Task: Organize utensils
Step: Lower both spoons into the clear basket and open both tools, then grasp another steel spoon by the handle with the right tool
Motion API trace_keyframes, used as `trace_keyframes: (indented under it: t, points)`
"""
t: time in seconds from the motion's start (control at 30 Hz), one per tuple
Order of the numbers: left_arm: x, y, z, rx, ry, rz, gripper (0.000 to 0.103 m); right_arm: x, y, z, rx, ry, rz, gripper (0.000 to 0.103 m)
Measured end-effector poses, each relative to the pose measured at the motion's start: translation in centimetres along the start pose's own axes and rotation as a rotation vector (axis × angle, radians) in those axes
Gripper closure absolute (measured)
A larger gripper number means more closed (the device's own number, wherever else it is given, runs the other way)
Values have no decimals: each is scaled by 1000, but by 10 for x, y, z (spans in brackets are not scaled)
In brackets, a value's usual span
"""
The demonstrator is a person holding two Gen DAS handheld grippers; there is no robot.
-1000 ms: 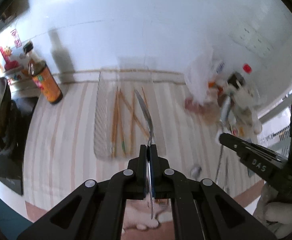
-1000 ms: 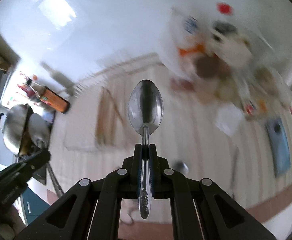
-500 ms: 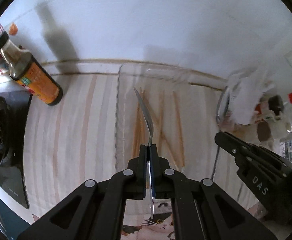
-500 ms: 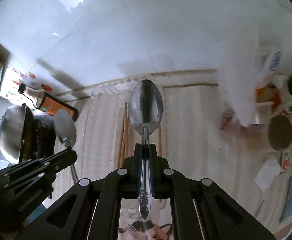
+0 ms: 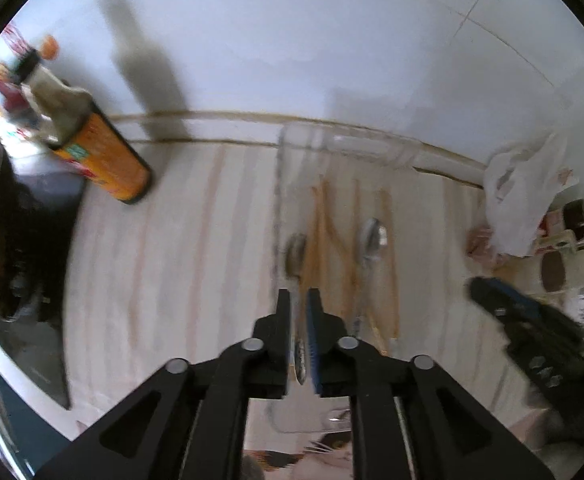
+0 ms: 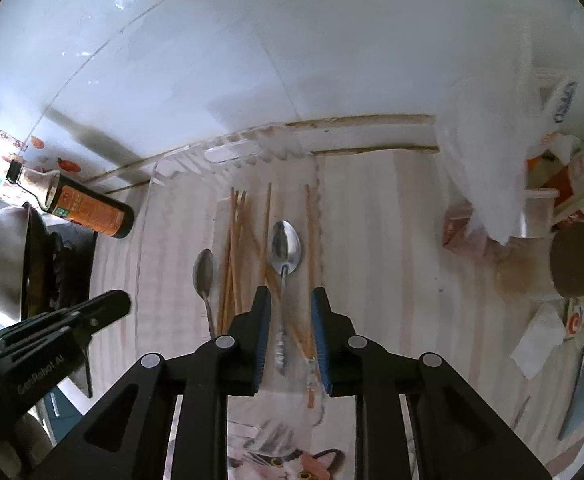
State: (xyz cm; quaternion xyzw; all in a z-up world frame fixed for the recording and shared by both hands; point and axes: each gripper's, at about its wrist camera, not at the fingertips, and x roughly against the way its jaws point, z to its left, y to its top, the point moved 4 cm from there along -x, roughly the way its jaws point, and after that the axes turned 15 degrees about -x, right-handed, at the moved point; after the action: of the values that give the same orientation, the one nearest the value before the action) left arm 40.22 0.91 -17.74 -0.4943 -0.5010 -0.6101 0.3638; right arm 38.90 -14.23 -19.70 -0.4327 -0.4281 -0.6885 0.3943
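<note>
We are hovering both claws over the clear tray [image 6: 151, 208] on the striped tabletop [image 6: 392, 240]. Right claw [image 6: 290, 300]: jaws opening, pads standing clear of the big spoon [image 6: 284, 252], which is lying in the tray between them, bowl toward the wall. Left claw [image 5: 298, 304]: jaws opening too, a narrow gap showing; the small spoon [image 6: 204, 276] is lying just beyond it along the tray's left side, its handle running back between the pads, apparently free of them. The left view is blurred, so we are not sure of contact there.

Chopsticks [image 6: 235, 248] are already lying in the tray, some crossing loosely under and beside the big spoon.

Our reading: two spoons and the chopsticks are in; this drop is nearly done. On the tabletop at far right we are seeing a thin piece [image 6: 520, 412] that could be another utensil, too small to tell. The sauce bottle [image 6: 87, 208] and the clutter at right are lying outside the tray.
</note>
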Motion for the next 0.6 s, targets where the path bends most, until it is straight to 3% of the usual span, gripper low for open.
trace_keyframes:
  t: [0.13, 0.2, 0.3, 0.33, 0.6]
  points:
    - [22, -13, 0, -8, 118, -92, 35, 27, -4, -19, -3, -31, -85, 61]
    - [31, -19, -3, -14, 159, -141, 28, 42, -7, -32, -19, -33, -122, 51]
    - [41, -27, -12, -17, 171, -209, 4, 66, -15, -62, -59, -29, -183, 47]
    - [44, -30, -18, -21, 164, -228, 0, 75, -19, -78, -76, -32, -200, 47]
    - [42, -51, -87, -139, 157, -237, 0, 114, -51, -180, -210, -105, -247, 46]
